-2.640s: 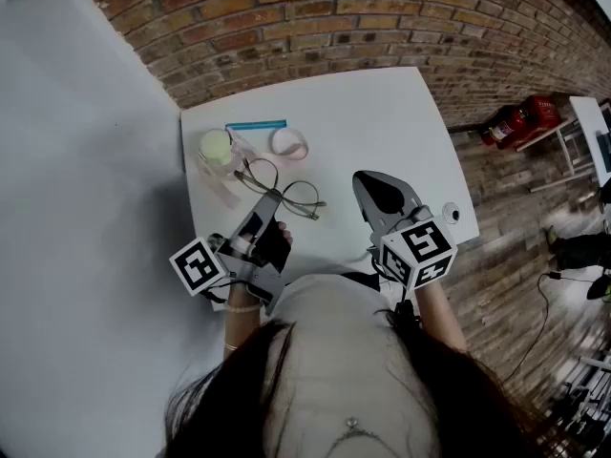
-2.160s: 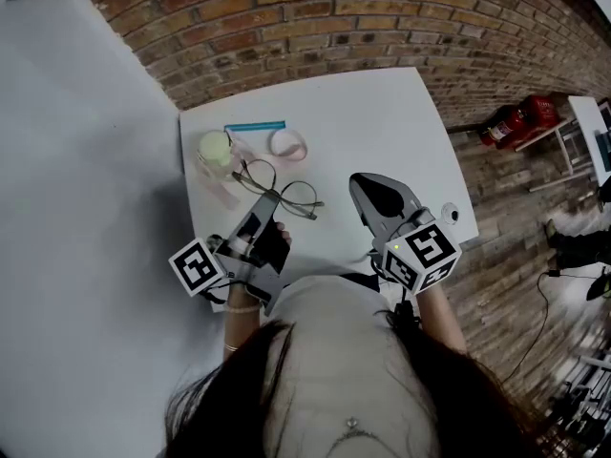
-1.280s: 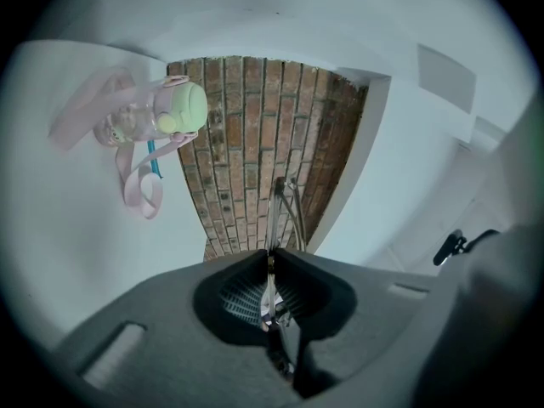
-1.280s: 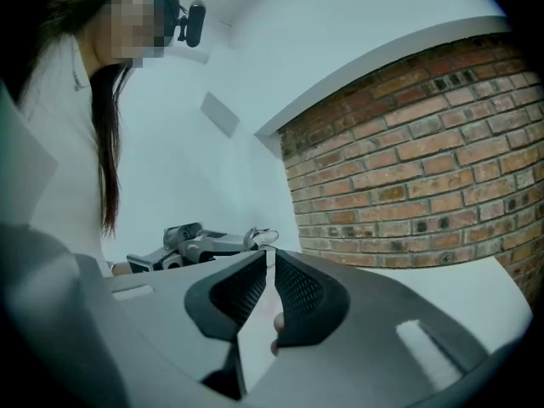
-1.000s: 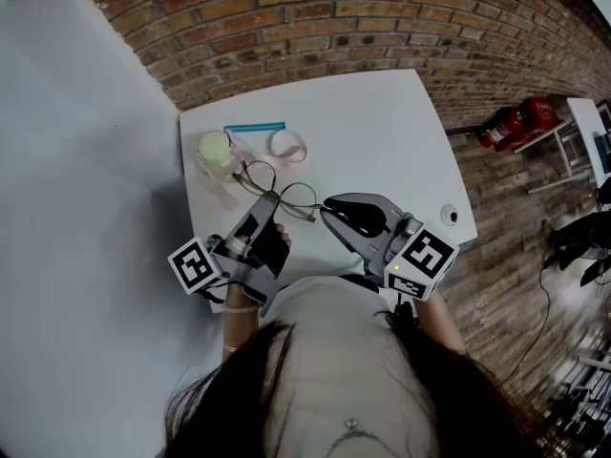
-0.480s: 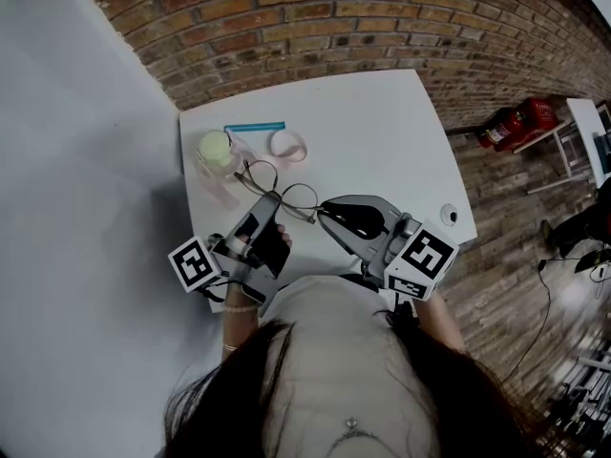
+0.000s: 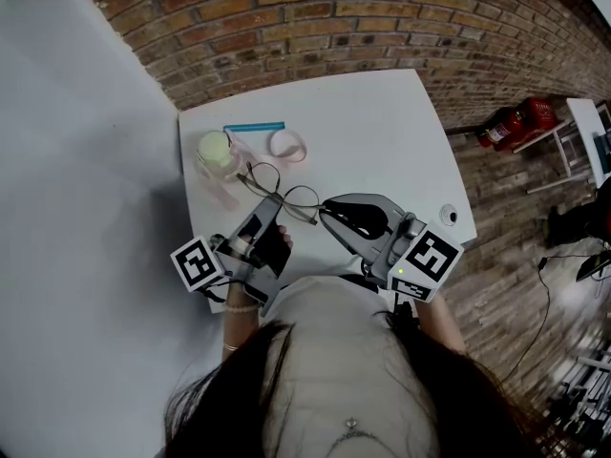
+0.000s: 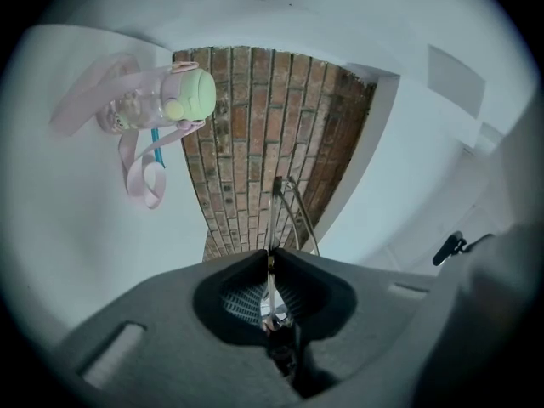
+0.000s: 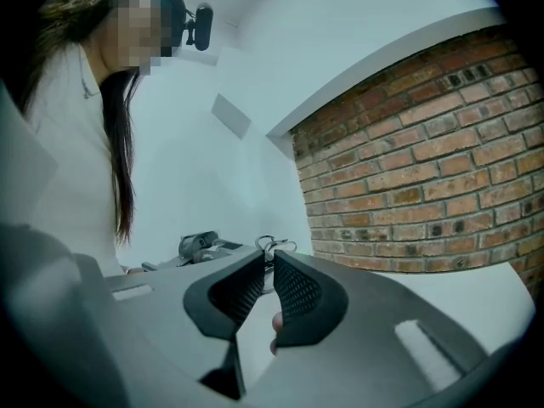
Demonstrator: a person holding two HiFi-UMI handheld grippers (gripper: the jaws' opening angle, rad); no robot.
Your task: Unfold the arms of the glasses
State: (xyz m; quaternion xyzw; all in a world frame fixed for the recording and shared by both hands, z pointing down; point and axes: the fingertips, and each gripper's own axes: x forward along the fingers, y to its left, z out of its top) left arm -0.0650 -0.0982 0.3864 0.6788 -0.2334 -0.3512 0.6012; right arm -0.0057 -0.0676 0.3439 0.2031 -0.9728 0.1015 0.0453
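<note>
While the head view has the glasses running upper left to lower right over the tabletop, my right hand-held gripper has swung in beside them. Left gripper view: my left hand-held gripper is clamped on their wire, frame pointing ahead. Right gripper view: jaws narrowly apart, glasses just beyond.

Thin metal-wire glasses, matt wht table, rough brick wall, matt gry plastic jaws.

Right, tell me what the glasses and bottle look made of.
Glasses: thin wire rims and arms with a dull sheen, probably metal; clear lenses. Bottle: see-through body, likely plastic; matte green cap and a soft-looking pink strap, material unclear.
</note>
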